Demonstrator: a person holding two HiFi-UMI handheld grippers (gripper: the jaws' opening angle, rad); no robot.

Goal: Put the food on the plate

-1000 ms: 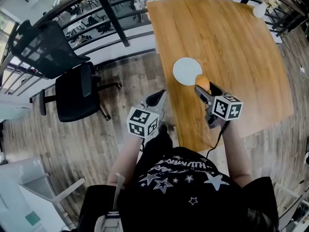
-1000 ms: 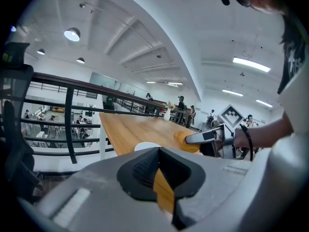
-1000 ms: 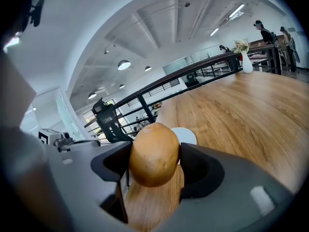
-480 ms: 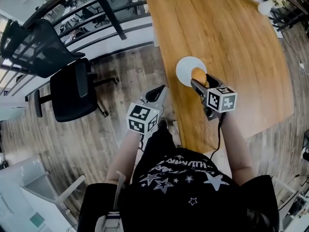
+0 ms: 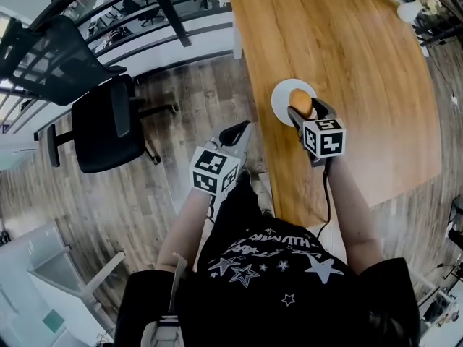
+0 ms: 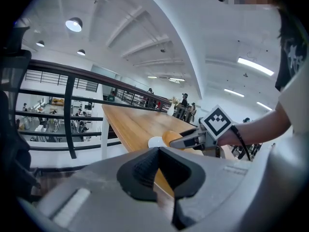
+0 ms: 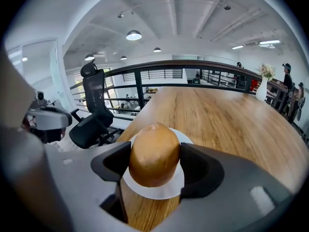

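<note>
Gripping the bread roll point(image 7: 153, 153) over the white plate point(image 7: 159, 191), right tongs point(image 7: 154, 164); left tongs point(image 6: 157, 172) closed, empty.

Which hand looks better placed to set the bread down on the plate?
The right. The right gripper grips the bread roll over the white plate, so it likely only needs to lower and let go. The left gripper hangs beside the table, jaws shut and empty.

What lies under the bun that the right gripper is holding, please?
The white plate, resting on the wooden table, lies below the bun in the right gripper. The bun hides the plate's middle, so whether they touch cannot be seen.
</note>
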